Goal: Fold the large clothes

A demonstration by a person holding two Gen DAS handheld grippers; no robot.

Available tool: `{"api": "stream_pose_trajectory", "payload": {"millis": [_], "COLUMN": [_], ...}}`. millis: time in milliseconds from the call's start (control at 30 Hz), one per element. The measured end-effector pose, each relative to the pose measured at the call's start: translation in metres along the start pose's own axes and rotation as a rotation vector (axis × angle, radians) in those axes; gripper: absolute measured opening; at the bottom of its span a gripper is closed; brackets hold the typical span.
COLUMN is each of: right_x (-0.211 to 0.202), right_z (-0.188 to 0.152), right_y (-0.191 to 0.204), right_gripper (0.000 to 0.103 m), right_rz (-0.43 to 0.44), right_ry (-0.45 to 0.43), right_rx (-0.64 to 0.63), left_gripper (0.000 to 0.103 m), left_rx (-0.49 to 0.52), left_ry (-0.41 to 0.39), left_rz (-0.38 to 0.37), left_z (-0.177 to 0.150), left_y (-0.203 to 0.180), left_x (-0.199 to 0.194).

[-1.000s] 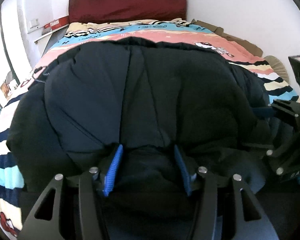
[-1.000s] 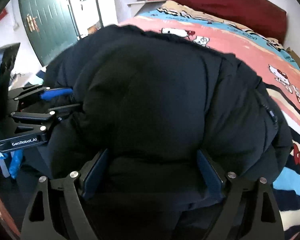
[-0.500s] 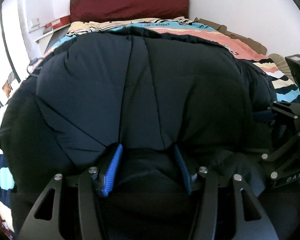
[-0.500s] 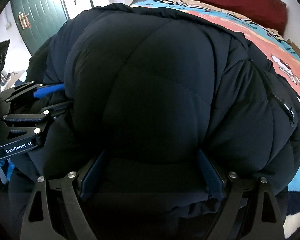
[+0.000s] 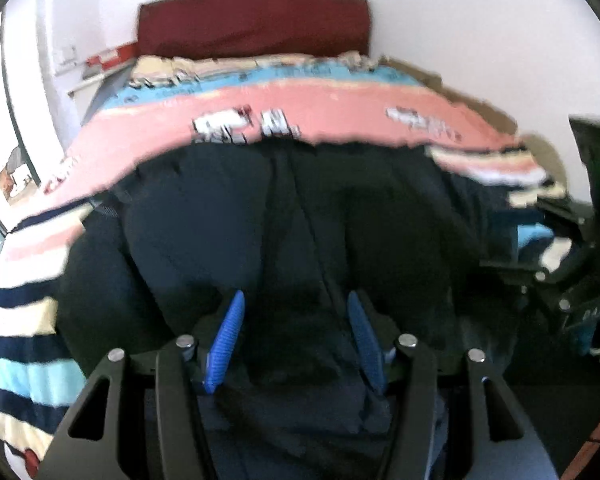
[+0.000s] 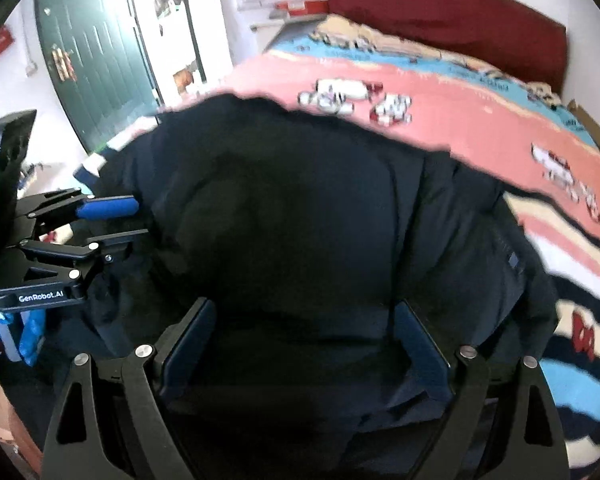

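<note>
- The left gripper (image 5: 296, 312) is clenched on a bunched fold of the dark padded jacket (image 5: 292, 216); fabric fills the gap between its blue fingertips (image 5: 230, 328) and spills back over the frame.
- The right gripper (image 6: 304, 320) likewise grasps a thick wad of the jacket (image 6: 300, 216) between its dark pads (image 6: 190, 336), the jaws set wide around the padding.
- In the right wrist view the left gripper (image 6: 112, 220) shows at the left edge, its blue fingertip and lower finger closed against the jacket's side.
- In the left wrist view part of the right gripper (image 5: 560, 272) appears at the right edge, blurred, beside the jacket.
- The jacket lies on the near end of the bed, a puffy mound rising ahead of both grippers and covering the near stripes of the bedspread (image 5: 340, 104).
- Beyond it the bedspread runs pink, then blue, with cartoon prints.
- Farthest back stands the dark red headboard (image 5: 256, 20) against a white wall; a green door (image 6: 84, 48) shows to the left.
</note>
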State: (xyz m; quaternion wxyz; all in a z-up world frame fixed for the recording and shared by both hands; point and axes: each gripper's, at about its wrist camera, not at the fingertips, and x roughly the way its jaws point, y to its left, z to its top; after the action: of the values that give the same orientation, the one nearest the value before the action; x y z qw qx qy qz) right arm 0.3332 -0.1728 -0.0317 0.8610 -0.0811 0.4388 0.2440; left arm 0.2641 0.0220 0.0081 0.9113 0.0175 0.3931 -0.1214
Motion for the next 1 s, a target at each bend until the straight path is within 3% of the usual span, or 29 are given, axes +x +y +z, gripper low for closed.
{"api": "stream_pose_trajectory", "payload": {"millis": [133, 233, 333, 433, 567, 667, 800, 933, 1000], "right_x": [-0.008, 0.003, 0.027, 0.045, 0.065, 0.062, 0.030, 0.001, -0.002], "right_z": [0.025, 0.032, 0.029, 0.017, 0.006, 0.009, 0.006, -0.008, -0.020], "right_y": [-0.011, -0.021, -0.036, -0.043, -0.046, -0.042, -0.028, -0.016, -0.007], "right_gripper": [0.092, 0.092, 0.093, 0.093, 0.093, 0.093, 0.093, 0.093, 0.093], "right_rz": [-0.025, -0.059, -0.064, -0.036, -0.037, -0.066, -0.096, -0.058, -0.051], "right_ry": [-0.061, -0.054, -0.016, 0.005, 0.013, 0.029, 0.009, -0.025, -0.009], "right_rx": [-0.007, 0.018, 0.063, 0.096, 0.129, 0.130, 0.102, 0.104, 0.089], "left_gripper": [0.052, 0.052, 0.052, 0.053, 0.053, 0.053, 0.053, 0.053, 0.054], "left_rx": [-0.034, -0.044, -0.047, 0.004, -0.023, -0.007, -0.015, -0.010, 0.006], "left_ry": [-0.045, -0.006, 0.049, 0.036, 0.041, 0.071, 0.025, 0.006, 0.024], "left_rz": [0.043, 0.088, 0.090, 0.114, 0.100, 0.121, 0.114, 0.079, 0.107], "left_z": [0.031, 0.040, 0.026, 0.004, 0.000, 0.003, -0.006, -0.027, -0.037], "left_y": [0.020, 0.035, 0.039, 0.031, 0.035, 0.031, 0.021, 0.005, -0.002], "left_x": [0.005, 0.032, 0.060, 0.073, 0.079, 0.071, 0.031, 0.007, 0.010]}}
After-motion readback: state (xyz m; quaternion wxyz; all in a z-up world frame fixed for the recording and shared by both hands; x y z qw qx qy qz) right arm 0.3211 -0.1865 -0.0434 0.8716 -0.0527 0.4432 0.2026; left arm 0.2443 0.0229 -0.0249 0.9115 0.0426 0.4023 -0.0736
